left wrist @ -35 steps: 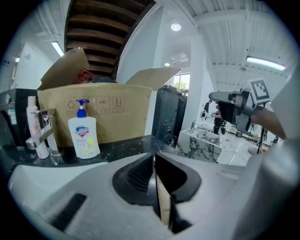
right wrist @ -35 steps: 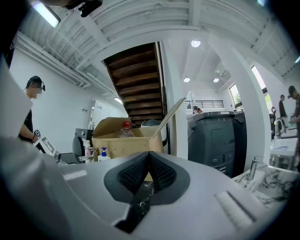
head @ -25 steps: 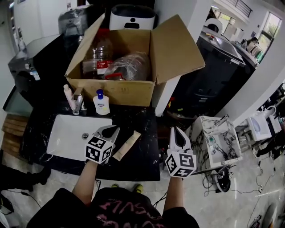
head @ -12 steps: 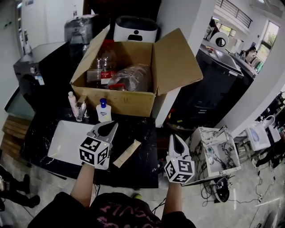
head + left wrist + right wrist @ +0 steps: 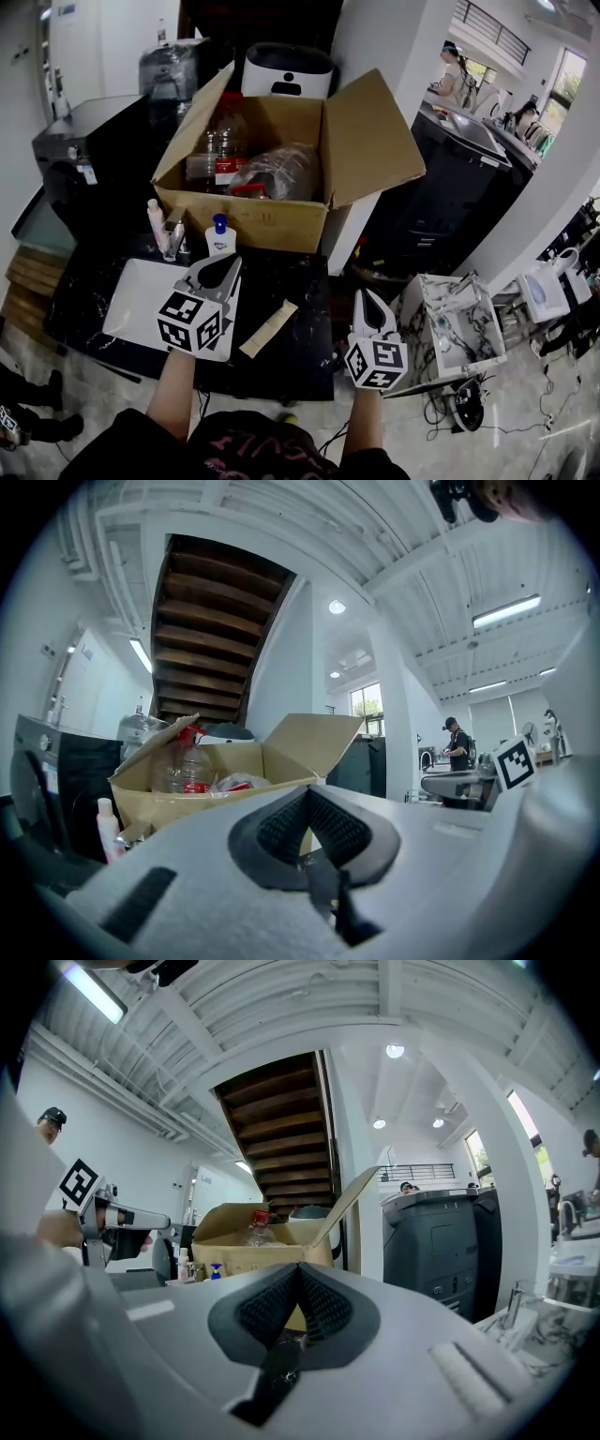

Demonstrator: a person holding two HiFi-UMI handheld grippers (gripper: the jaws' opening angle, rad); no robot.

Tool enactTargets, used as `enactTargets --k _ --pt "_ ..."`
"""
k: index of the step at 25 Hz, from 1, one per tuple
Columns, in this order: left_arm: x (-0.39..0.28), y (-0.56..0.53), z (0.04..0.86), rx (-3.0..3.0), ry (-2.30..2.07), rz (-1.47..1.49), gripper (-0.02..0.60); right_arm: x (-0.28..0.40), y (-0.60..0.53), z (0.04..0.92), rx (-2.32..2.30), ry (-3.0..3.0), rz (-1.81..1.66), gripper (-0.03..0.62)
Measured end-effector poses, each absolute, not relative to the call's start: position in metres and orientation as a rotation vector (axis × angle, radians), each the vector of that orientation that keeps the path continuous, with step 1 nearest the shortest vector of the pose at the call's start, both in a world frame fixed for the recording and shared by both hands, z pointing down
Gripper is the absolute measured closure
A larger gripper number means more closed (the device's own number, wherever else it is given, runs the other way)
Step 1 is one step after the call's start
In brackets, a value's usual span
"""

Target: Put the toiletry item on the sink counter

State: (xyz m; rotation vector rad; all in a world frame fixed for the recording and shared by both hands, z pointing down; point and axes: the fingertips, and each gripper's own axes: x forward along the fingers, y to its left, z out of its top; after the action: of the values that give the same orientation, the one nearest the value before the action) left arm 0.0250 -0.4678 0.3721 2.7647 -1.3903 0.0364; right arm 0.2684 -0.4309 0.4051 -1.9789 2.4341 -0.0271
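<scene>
Beige tube (image 5: pixel 269 328) flat on black counter (image 5: pixel 284 277), axis diagonal, near-left to far-right.

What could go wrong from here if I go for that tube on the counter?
The tube lies flat on the dark counter, toward its front edge; a shut left gripper or right gripper nudging it might slide it off. The upright blue-capped bottle by the sink could tip if bumped.

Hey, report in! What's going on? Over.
Left gripper shut, empty. Right gripper shut, empty. Tube flat on counter, right of sink. Nothing blocking.
</scene>
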Motion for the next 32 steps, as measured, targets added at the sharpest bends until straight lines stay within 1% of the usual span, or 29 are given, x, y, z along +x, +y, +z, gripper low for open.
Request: enactTargets --k 32 --pt "0.025 -0.472 0.371 2.765 -1.346 0.063 0.578 0.279 -0.434 0.393 -2.022 2.446 -0.034 0.582"
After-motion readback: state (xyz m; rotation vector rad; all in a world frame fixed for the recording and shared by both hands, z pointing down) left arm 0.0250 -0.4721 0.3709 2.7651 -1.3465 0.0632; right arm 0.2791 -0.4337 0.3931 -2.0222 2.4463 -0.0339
